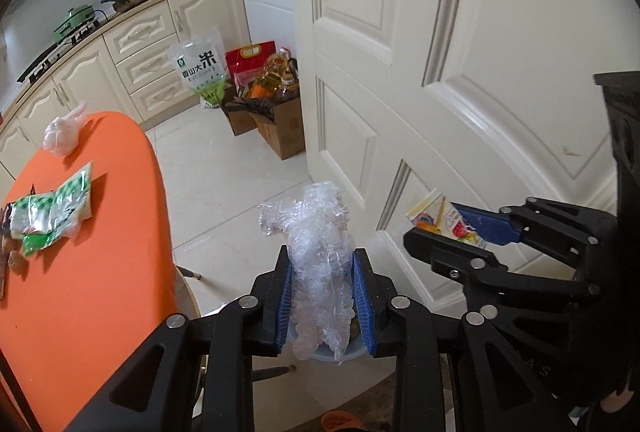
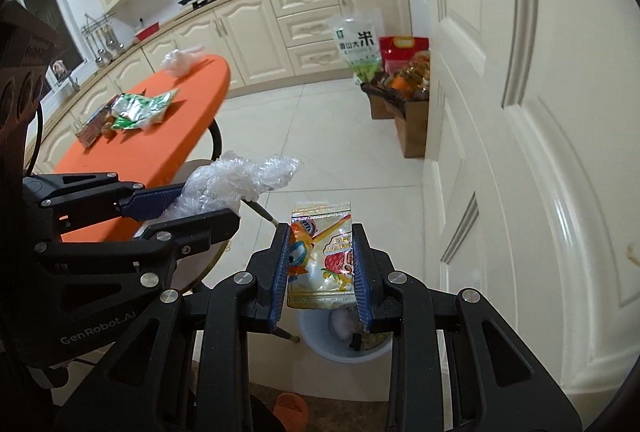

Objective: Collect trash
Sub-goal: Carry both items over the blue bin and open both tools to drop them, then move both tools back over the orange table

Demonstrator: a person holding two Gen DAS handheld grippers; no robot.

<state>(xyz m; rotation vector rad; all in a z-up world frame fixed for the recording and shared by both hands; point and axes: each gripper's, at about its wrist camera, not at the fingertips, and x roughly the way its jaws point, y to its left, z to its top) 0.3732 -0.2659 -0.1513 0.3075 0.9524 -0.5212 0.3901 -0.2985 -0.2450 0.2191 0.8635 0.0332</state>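
My left gripper (image 1: 322, 256) is shut on a crumpled clear plastic wrap (image 1: 316, 252) and holds it in the air beside the orange table (image 1: 100, 272). It also shows in the right wrist view (image 2: 200, 208) with the wrap (image 2: 236, 180). My right gripper (image 2: 320, 232) is shut on a colourful snack packet (image 2: 324, 256), directly above a pale blue trash bin (image 2: 320, 344) on the floor that holds some rubbish. The right gripper (image 1: 448, 228) with the packet (image 1: 444, 220) shows at the right of the left wrist view. Green wrappers (image 1: 56, 208) and a clear bag (image 1: 64, 132) lie on the table.
A white door (image 1: 460, 52) stands close on the right. Cardboard boxes (image 1: 276, 128) with oil bottles and a rice bag (image 1: 200, 72) sit on the tiled floor by the cream cabinets (image 2: 256, 28). A stool leg (image 2: 264, 212) reaches out near the bin.
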